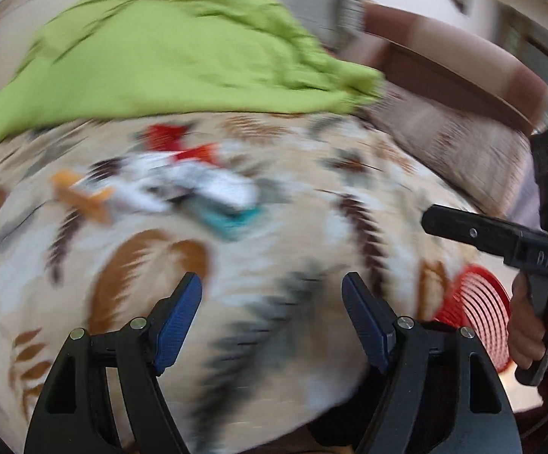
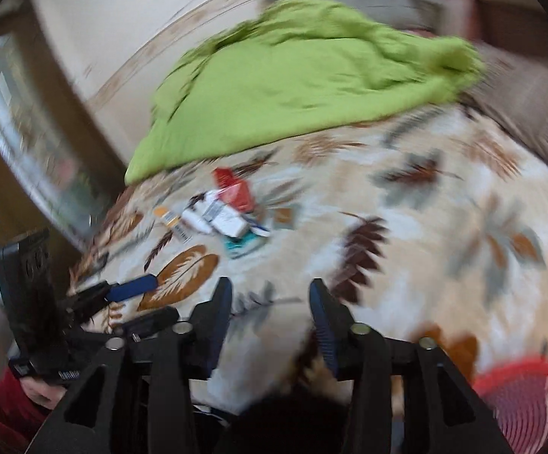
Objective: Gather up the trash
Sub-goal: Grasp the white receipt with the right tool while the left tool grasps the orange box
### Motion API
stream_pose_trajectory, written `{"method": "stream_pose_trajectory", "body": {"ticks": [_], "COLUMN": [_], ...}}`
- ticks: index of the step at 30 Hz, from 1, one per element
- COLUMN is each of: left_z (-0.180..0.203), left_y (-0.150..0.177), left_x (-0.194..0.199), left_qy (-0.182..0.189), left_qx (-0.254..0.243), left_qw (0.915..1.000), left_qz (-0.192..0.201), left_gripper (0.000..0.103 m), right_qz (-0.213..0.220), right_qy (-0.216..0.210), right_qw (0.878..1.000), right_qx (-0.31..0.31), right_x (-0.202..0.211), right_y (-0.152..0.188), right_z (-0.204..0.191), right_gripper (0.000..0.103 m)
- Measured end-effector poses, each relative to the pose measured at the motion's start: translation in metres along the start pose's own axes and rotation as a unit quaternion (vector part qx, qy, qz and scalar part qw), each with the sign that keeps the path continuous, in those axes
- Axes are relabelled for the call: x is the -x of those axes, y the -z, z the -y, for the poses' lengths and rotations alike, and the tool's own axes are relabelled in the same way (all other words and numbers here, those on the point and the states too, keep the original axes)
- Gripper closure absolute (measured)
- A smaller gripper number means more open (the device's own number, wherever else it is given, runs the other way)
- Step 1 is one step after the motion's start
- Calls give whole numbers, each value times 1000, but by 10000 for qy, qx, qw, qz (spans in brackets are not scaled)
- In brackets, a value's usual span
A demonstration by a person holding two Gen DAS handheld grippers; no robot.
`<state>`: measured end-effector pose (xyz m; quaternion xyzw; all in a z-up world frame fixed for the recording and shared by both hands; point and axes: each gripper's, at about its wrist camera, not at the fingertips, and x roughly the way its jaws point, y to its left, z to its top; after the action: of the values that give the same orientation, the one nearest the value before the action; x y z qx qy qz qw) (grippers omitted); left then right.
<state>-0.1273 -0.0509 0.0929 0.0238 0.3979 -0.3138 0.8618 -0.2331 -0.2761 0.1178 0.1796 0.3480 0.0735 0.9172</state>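
A small pile of trash [image 1: 183, 185] lies on a leaf-patterned bedspread [image 1: 292, 219]: white, red, orange and teal wrappers and boxes. It also shows in the right wrist view [image 2: 224, 212]. My left gripper [image 1: 272, 302] is open and empty, above the bedspread, short of the pile. My right gripper [image 2: 272, 302] is open and empty, also short of the pile. The right gripper appears at the right edge of the left wrist view [image 1: 436, 223]. The left gripper appears at the lower left of the right wrist view [image 2: 130, 289]. Both views are motion-blurred.
A crumpled green cloth [image 1: 183, 53] lies on the bed behind the trash, also in the right wrist view [image 2: 304, 87]. A red slatted basket [image 1: 478, 317] stands at the right near the bed's edge, also in the right wrist view [image 2: 527, 405]. A wooden headboard [image 1: 455, 64] is beyond.
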Motion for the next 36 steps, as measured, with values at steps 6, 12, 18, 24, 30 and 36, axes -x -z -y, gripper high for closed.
{"method": "stream_pose_trajectory", "body": {"ticks": [6, 12, 18, 24, 30, 36], "left_z": [-78, -127, -153, -173, -190, -197], "left_y": [-9, -13, -25, -55, -87, -93], "left_x": [16, 23, 17, -15, -65, -105], "left_qy": [-594, -861, -936, -1015, -1440, -1705], "left_qx": [1022, 1688, 2021, 2384, 2774, 2734], "left_qw": [9929, 9817, 9747, 9658, 9498, 9452], "left_qz": [140, 182, 165, 94, -162, -527], "left_gripper": [27, 27, 27, 27, 27, 59], "right_qz": [-343, -445, -808, -692, 42, 483], "right_qy": [-52, 380, 1004, 1052, 899, 530], "right_qw": [9931, 9706, 9410, 9543, 9806, 9905], "right_qx": [1124, 2336, 3129, 2711, 1741, 1170], "right_x": [-77, -151, -213, -210, -153, -114], "right_y": [-34, -60, -59, -53, -39, -25], "right_z": [-53, -102, -110, -93, -85, -75], "right_gripper": [53, 43, 45, 60, 66, 66]}}
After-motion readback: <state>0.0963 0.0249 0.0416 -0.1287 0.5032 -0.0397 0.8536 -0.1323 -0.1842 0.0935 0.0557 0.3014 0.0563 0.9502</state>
